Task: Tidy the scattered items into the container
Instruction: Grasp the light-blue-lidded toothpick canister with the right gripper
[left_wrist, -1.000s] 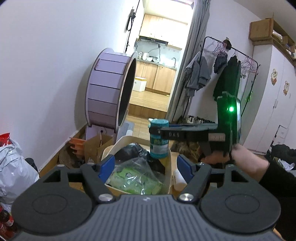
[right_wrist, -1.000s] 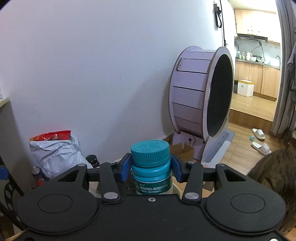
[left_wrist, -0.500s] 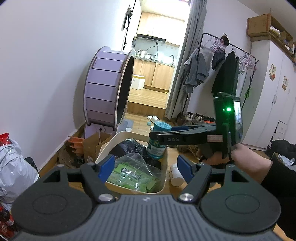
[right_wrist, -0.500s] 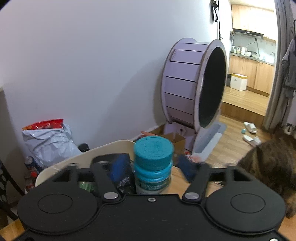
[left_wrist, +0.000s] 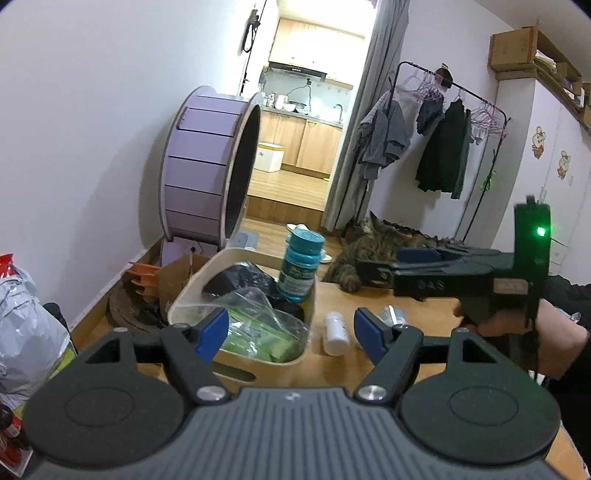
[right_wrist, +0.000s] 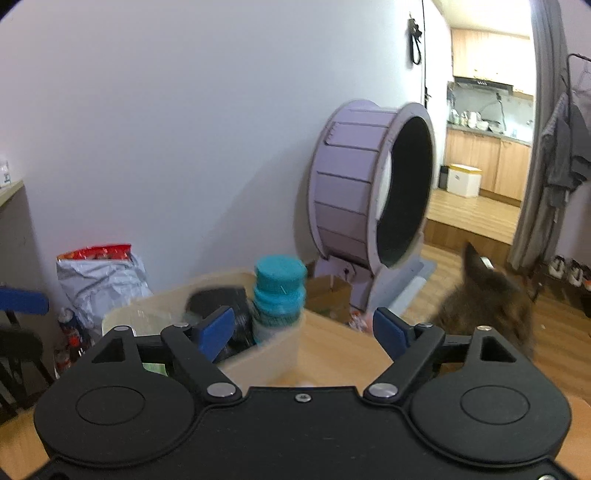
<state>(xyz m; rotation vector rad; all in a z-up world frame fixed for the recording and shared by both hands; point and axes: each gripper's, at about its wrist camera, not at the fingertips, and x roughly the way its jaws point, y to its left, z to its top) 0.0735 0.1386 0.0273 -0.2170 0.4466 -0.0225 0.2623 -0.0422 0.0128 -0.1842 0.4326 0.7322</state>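
With its job of carrying apparently over, the right gripper (right_wrist: 304, 332) gapes wide and empty behind the teal-capped plastic pill bottle (left_wrist: 300, 266) standing upright inside the cream oval bin (left_wrist: 192, 291).

Left gripper (left_wrist: 287, 330): jaws spread wide, level, empty. Right gripper (right_wrist: 304, 330): jaws likewise apart and empty, gripped by a hand (left_wrist: 524, 325) at its handle.

Right hand-held gripper (right_wrist: 304, 330) spread wide, blue pads apart, nothing between them. Beyond, teal-capped bottle (right_wrist: 279, 295) upright inside the beige container's (right_wrist: 258, 360) near corner, beside a dark bag (right_wrist: 218, 301). Container on the wooden worktop (right_wrist: 343, 354). Cat (right_wrist: 487, 306) at the worktop's right edge, blurred.
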